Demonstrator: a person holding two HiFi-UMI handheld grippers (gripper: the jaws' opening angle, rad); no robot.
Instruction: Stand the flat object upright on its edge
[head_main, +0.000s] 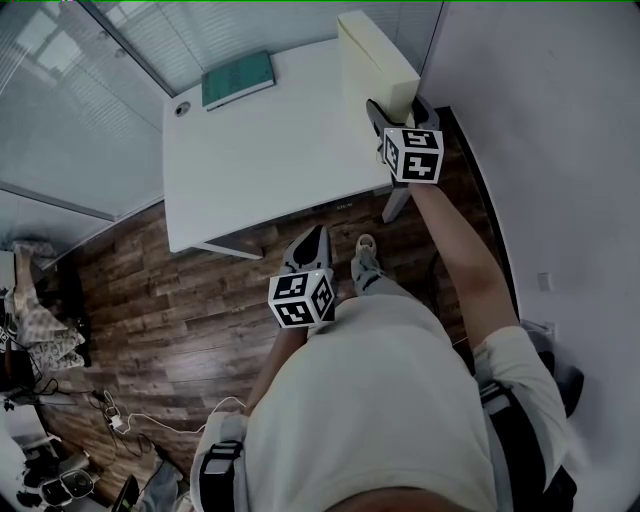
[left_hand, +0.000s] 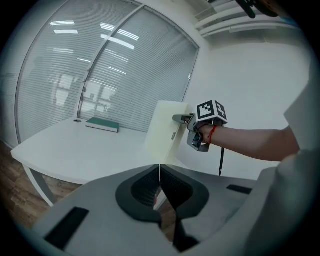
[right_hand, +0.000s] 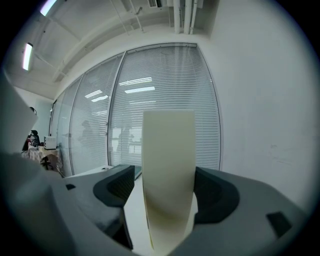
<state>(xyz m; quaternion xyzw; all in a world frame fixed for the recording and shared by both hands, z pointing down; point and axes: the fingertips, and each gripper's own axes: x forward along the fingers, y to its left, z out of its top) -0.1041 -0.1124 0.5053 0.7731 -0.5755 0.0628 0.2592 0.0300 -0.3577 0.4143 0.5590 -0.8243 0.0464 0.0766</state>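
Right gripper view: cream board (right_hand: 168, 150), upright at far right of table (head_main: 250, 160), is straddled, unclamped, by wide-parted jaws of right gripper (right_hand: 167, 195), presumably guarding against toppling.

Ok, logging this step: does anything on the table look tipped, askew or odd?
Nothing stands out. The cream slab stands on edge at the right of the table; the green book lies flat at the far corner.

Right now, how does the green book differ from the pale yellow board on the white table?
The green book lies flat; the pale yellow board stands upright on its edge. The book is alone near the glass wall; the board is at the corner by the white wall, between the right gripper's open jaws. Both are flat rectangles on the white table.
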